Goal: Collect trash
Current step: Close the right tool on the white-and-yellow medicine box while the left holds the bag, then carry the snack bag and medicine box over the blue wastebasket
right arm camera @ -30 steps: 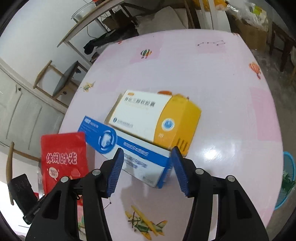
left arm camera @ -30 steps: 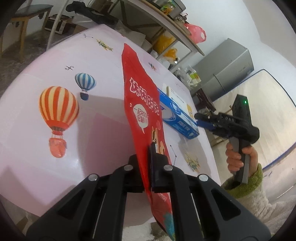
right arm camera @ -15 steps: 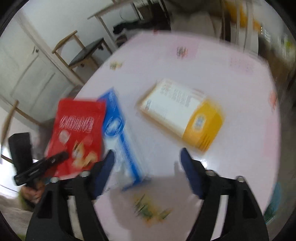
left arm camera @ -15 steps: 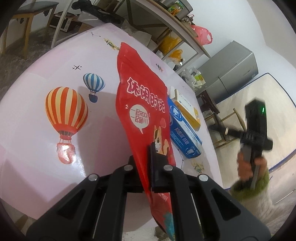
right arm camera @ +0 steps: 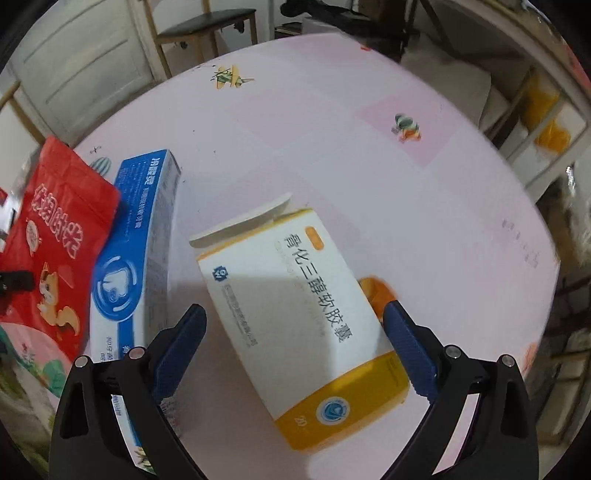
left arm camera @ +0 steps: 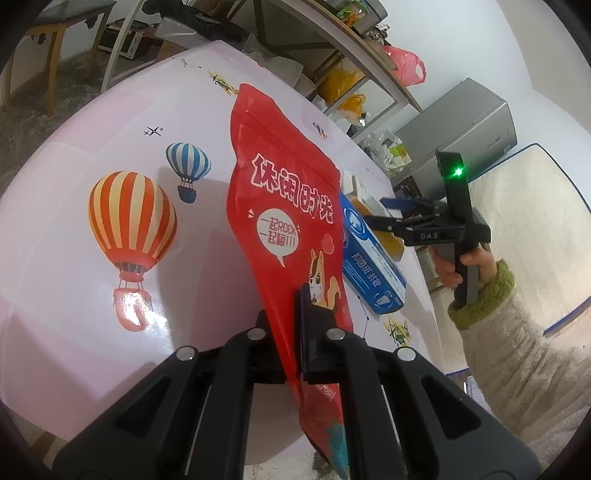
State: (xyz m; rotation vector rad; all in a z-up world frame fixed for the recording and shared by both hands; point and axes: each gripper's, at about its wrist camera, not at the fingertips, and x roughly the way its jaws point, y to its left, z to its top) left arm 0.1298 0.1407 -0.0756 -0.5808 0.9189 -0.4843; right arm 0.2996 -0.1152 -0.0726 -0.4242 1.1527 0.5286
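My left gripper [left arm camera: 301, 306] is shut on the lower part of a red snack bag [left arm camera: 288, 206], held upright over the pink table [left arm camera: 74, 295]. Right of the bag lies a blue carton [left arm camera: 373, 266]. A hand in a green cuff [left arm camera: 465, 266] holds my right gripper [left arm camera: 376, 211] above the boxes. In the right wrist view, that gripper [right arm camera: 293, 308] points steeply down, its jaws opening wide. A white and yellow box [right arm camera: 317, 332] lies between the blue pads [right arm camera: 406, 350], which do not press on it. The blue carton [right arm camera: 140, 240] and red bag [right arm camera: 55, 240] sit to its left.
The round table [right arm camera: 332, 147] is printed with balloons and planes. A wooden chair [right arm camera: 207, 26] stands beyond its far edge. Shelves [left arm camera: 332, 48] with a pink plastic bag [left arm camera: 406, 66], a grey fridge [left arm camera: 465, 125] and a mattress [left arm camera: 524, 221] line the room.
My right gripper rolled and slid from the blue carton to over the white and yellow box, its jaws spreading wider. The left gripper kept its grip on the red bag.
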